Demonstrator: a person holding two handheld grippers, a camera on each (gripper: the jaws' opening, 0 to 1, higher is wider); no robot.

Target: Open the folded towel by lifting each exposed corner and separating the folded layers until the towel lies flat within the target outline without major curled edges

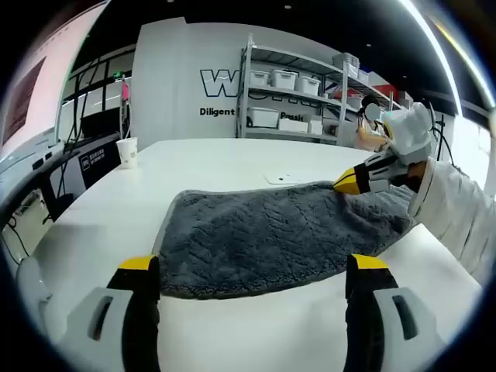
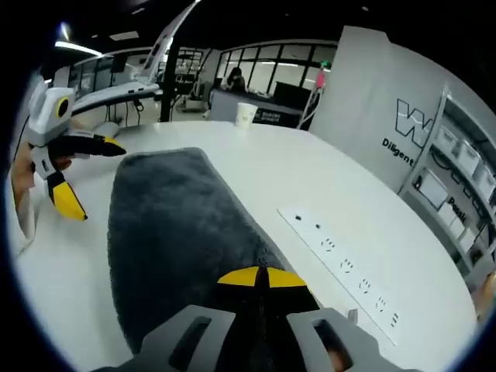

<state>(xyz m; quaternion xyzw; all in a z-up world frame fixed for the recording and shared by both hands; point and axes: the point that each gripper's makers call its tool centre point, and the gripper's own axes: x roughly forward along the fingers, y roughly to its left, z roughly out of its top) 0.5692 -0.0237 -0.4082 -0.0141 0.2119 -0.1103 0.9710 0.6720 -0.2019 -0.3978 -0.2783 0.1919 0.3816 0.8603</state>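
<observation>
Cup (image 1: 127,152): paper, upright at the bench's far left edge.
Left gripper (image 1: 252,271): fingers wide apart, hovering just short of the towel's near edge; holds nothing.
Towel (image 1: 271,236): grey, folded, lying mid-bench (image 1: 209,159).
Right gripper (image 2: 260,277): yellow-tipped fingers pressed together, pinching the towel's right end.
Shelf (image 1: 291,93): metal, with white bins, against the back wall.

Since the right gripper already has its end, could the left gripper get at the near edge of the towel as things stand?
Probably yes. The left gripper is open just short of the towel, with bare table between its jaws and the edge. The right gripper is shut on the towel's far end, out of the way.
</observation>
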